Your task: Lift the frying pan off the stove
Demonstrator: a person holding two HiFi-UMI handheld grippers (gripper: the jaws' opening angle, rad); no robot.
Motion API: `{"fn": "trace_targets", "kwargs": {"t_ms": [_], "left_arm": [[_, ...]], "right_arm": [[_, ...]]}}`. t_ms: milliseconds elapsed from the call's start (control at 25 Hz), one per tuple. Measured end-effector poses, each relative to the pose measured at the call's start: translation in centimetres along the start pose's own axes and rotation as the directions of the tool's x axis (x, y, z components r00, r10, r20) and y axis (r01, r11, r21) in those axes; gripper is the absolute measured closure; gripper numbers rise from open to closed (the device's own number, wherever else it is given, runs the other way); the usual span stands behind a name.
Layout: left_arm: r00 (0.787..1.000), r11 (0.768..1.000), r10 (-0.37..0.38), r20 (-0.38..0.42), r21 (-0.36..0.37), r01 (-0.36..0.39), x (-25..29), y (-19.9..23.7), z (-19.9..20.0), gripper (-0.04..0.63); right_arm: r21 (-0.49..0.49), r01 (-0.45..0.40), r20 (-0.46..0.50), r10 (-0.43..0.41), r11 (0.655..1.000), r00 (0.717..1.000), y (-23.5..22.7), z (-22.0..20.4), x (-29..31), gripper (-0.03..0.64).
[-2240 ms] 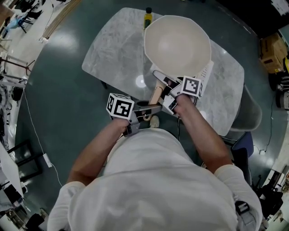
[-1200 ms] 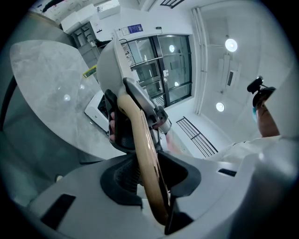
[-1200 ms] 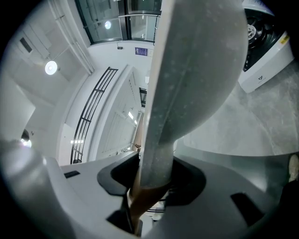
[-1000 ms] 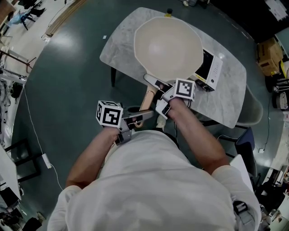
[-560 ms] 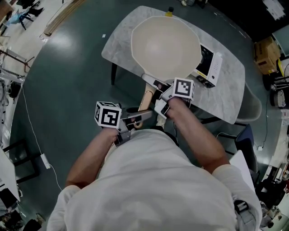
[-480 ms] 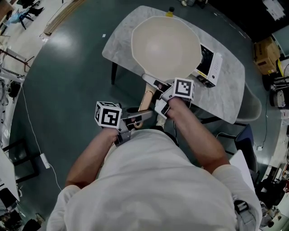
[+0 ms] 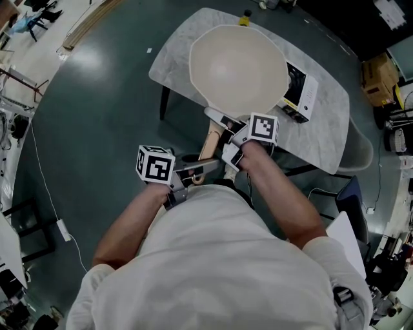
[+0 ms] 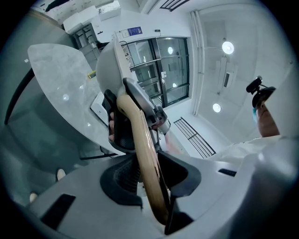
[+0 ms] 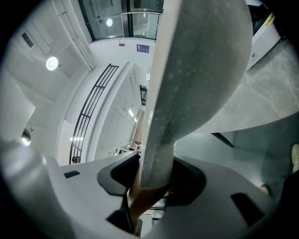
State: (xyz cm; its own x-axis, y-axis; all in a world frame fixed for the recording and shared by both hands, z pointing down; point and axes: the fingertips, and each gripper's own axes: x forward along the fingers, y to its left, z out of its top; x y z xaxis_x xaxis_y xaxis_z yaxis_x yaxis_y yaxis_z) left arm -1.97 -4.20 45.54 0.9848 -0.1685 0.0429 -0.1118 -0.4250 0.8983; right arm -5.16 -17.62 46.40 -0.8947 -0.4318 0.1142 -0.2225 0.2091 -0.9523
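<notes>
The cream frying pan (image 7: 239, 64) hangs in the air above the marble table (image 7: 326, 138), left of the black-and-white stove (image 7: 298, 87). Its wooden handle (image 7: 210, 143) points back toward me. My left gripper (image 7: 204, 169) is shut on the end of the handle (image 8: 142, 158), which runs straight up between its jaws to the pan (image 8: 111, 65). My right gripper (image 7: 227, 132) is shut on the handle's neck close to the pan. In the right gripper view the pan's grey underside (image 9: 196, 70) fills the frame above the right gripper (image 9: 152, 179).
A small bottle (image 7: 244, 17) with a black cap stands at the table's far edge. A grey chair (image 7: 360, 158) sits by the table's right end, with a cardboard box (image 7: 379, 72) beyond. Dark green floor (image 7: 97, 116) surrounds the table.
The pan, which covered most of the stove at first, has come off it to the left, so the stove's top now shows. Both grippers keep their hold on the handle.
</notes>
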Motion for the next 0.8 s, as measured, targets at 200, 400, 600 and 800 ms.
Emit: {"fn": "trace_targets", "kwargs": {"t_ms": [200,400,600,800], "left_arm": [[1.000,1.000,-0.006,0.000,-0.001,0.006,-0.09,-0.10,0.00,0.474],[1.000,1.000,-0.011,0.000,-0.002,0.011,-0.07,-0.20,0.00,0.474],[1.000,1.000,-0.015,0.001,-0.002,0.015,-0.07,-0.33,0.07,0.474],[1.000,1.000,-0.011,0.000,-0.004,0.011,-0.03,-0.26,0.01,0.474]], "right_arm": [[0.004,-0.001,0.001,0.001,1.000,1.000,0.01,-0.04,-0.01,0.442],[0.002,0.009,-0.001,-0.009,1.000,1.000,-0.03,-0.06,-0.10,0.442],[0.004,0.011,0.001,-0.011,1.000,1.000,0.05,-0.02,-0.13,0.442],[-0.001,0.002,0.000,-0.002,1.000,1.000,0.08,0.00,-0.06,0.442]]}}
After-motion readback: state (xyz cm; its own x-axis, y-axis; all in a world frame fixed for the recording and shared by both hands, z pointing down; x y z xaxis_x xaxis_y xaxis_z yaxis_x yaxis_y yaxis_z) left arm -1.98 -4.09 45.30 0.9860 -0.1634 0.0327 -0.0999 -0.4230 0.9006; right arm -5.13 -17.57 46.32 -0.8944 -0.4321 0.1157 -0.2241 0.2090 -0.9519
